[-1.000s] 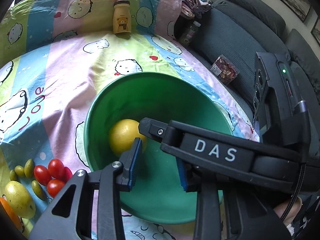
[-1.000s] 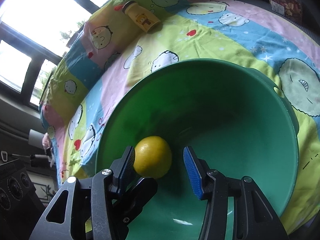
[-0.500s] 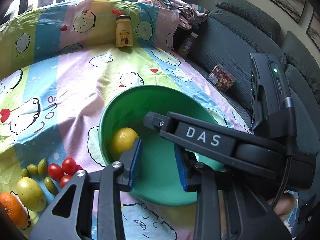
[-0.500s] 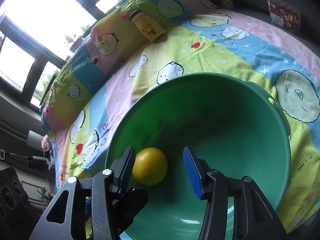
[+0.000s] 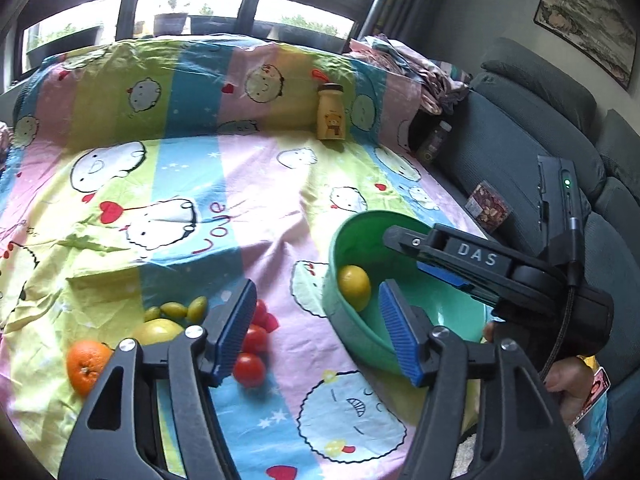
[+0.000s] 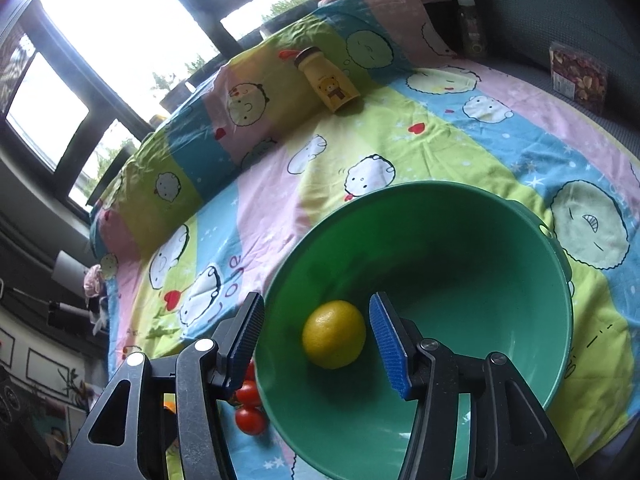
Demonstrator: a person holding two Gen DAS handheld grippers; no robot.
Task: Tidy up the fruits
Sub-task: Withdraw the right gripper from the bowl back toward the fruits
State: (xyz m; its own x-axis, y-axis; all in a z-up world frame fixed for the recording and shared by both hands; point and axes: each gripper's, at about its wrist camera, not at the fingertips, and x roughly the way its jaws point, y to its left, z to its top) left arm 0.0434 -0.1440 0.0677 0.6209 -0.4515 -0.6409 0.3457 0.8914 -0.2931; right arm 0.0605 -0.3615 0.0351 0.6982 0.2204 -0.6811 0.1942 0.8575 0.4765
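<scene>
**Both grippers empty, one lemon in the bowl**

Your left gripper (image 5: 318, 330) is spread wide and holds nothing, hanging above the cartoon-print sheet (image 5: 168, 184). Your right gripper (image 6: 316, 340) is likewise released, poised over the green bowl (image 6: 500, 216). A lemon (image 6: 334, 334) lies inside the bowl. Left of the bowl sit the tomatoes (image 5: 250, 368), an orange (image 5: 86, 364), a yellow fruit (image 5: 158, 330) and small green fruits (image 5: 176, 310).
</scene>
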